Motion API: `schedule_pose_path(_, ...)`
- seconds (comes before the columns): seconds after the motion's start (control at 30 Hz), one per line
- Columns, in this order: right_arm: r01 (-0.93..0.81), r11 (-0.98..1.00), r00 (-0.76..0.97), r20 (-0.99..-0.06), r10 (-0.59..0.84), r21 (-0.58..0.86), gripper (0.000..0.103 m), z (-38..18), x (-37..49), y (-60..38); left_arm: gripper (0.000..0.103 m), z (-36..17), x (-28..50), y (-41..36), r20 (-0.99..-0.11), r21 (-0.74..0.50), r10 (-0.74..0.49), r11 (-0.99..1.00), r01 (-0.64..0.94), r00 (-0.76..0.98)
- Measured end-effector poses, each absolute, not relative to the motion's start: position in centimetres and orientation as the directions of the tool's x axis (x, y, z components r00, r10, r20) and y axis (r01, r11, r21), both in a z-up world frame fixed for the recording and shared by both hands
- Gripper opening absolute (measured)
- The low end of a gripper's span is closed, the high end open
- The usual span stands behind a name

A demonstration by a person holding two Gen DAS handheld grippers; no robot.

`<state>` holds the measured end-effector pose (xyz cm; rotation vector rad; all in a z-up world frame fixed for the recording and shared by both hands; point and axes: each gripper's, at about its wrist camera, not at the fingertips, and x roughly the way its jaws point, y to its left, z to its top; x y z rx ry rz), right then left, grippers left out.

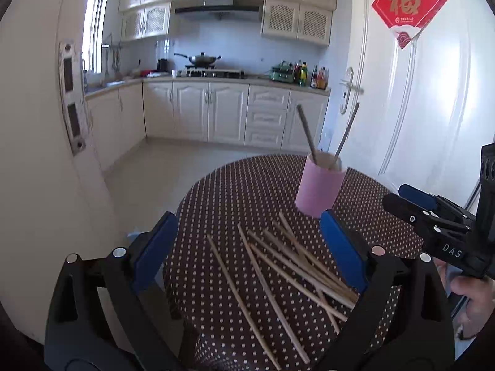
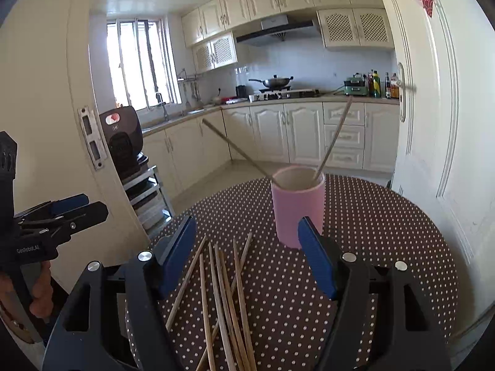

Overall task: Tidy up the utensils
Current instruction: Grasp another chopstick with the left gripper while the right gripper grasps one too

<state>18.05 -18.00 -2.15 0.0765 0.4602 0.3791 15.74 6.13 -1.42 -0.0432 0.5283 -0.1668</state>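
Blue-padded left gripper (image 1: 249,247) wide open, empty; right gripper (image 2: 247,247) likewise.

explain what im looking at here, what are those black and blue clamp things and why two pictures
Each clamp is a hand-held two-finger gripper with a wide-angle camera behind it; a person holds one per hand. One picture looks along the left gripper, the other along the right gripper. Each also shows the other gripper at its edge. Both stand open, holding nothing. On the polka-dot tablecloth lies a loose pile of chopsticks in front of a pink cup, which already holds two chopsticks leaning apart.
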Motion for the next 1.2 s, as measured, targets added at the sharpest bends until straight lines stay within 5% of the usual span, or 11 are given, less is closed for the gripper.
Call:
schedule_pose_path(0.5, -0.335, 0.916, 0.675, -0.621, 0.397, 0.221, 0.066, -6.7, 19.9, -16.6, 0.089, -9.2, 20.8, 8.2, -0.802, -0.175, -0.168, 0.984, 0.043, 0.574)
schedule_pose_path(0.6, -0.332, 0.917, 0.642, -0.66, 0.39, 0.219, 0.066, -7.6, 20.5, -16.2, 0.07, -10.8, 21.9, 8.1, -0.835, -0.187, -0.18, 0.982, 0.04, 0.521)
schedule_pose_path(0.67, -0.329, 0.918, 0.618, -0.685, 0.385, 0.22, 0.066, -8.2, 21.1, -16.1, 0.042, -11.6, 22.5, 7.9, -0.854, -0.183, -0.174, 0.983, 0.03, 0.49)
schedule_pose_path(0.7, -0.327, 0.918, 0.611, -0.691, 0.387, 0.225, 0.066, -8.4, 21.2, -16.1, 0.037, -12.1, 22.9, 7.9, -0.865, -0.191, -0.18, 0.981, 0.024, 0.468)
schedule_pose_path(1.03, -0.362, 0.903, 0.525, -0.749, 0.404, 0.233, 0.063, -9.4, 23.4, -15.2, 0.024, -13.7, 25.1, 7.5, -0.887, -0.224, -0.205, 0.975, 0.004, 0.415)
schedule_pose_path(1.2, -0.383, 0.896, 0.463, -0.792, 0.398, 0.226, 0.044, -10.4, 25.0, -14.3, 0.011, -13.7, 25.6, 7.7, -0.886, -0.221, -0.198, 0.975, -0.006, 0.419)
